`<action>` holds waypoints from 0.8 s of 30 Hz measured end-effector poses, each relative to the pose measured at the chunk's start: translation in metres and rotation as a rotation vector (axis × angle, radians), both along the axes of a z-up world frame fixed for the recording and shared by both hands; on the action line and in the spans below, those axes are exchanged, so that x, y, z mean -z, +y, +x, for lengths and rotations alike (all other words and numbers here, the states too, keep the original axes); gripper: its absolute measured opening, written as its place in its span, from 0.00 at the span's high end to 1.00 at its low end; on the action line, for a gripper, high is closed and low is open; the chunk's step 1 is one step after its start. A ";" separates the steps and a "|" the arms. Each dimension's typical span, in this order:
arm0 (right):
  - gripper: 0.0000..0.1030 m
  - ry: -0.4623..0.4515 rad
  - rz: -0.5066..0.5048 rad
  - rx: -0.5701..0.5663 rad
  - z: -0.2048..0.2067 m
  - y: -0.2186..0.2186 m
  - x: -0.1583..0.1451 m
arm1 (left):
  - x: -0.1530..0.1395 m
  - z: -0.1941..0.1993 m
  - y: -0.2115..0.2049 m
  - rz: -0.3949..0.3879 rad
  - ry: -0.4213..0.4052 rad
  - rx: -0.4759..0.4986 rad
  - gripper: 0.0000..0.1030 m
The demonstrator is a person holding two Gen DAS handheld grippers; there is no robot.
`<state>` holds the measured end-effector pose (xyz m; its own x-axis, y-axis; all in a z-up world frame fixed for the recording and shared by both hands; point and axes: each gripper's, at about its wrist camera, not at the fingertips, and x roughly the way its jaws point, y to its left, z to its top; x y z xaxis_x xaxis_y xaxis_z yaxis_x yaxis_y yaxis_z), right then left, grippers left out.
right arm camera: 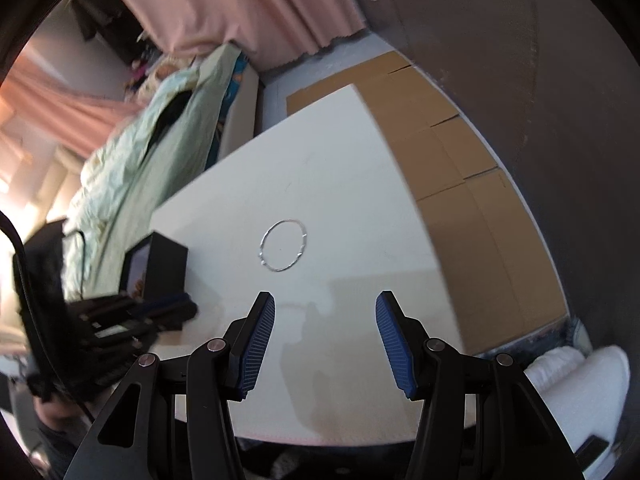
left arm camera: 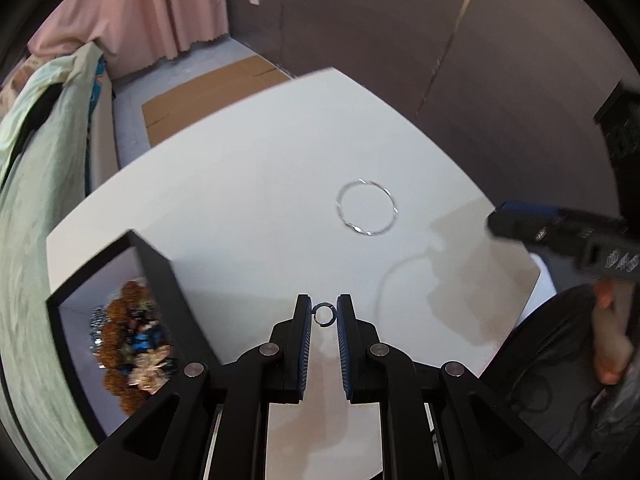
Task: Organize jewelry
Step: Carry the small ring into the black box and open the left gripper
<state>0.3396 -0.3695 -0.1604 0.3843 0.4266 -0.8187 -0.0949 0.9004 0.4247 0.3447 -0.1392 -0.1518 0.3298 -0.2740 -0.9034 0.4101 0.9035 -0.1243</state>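
My left gripper (left arm camera: 324, 314) is shut on a small silver ring (left arm camera: 323, 314), pinched between the blue pads above the white table (left arm camera: 248, 184). A thin silver bangle (left arm camera: 367, 208) lies flat on the table beyond it, also seen as the bangle (right arm camera: 283, 244) in the right wrist view. An open black jewelry box (left arm camera: 116, 320) with brown beads and blue pieces stands at the left; the same box (right arm camera: 156, 266) shows from its side. My right gripper (right arm camera: 325, 310) hangs open over the table with nothing between its fingers, and appears as the right gripper (left arm camera: 520, 220) at the right.
A bed with a pale green cover (left arm camera: 36, 184) runs along the table's left side. Flattened cardboard (right arm camera: 452, 160) lies on the floor past the table's far edge. A pink curtain (left arm camera: 160, 4) hangs at the back. A person's hand (left arm camera: 608, 332) holds the right tool.
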 end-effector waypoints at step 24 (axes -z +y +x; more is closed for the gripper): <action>0.31 0.066 -0.275 -0.203 0.063 0.082 0.026 | -0.015 -0.002 0.128 -0.114 -0.029 -0.191 0.87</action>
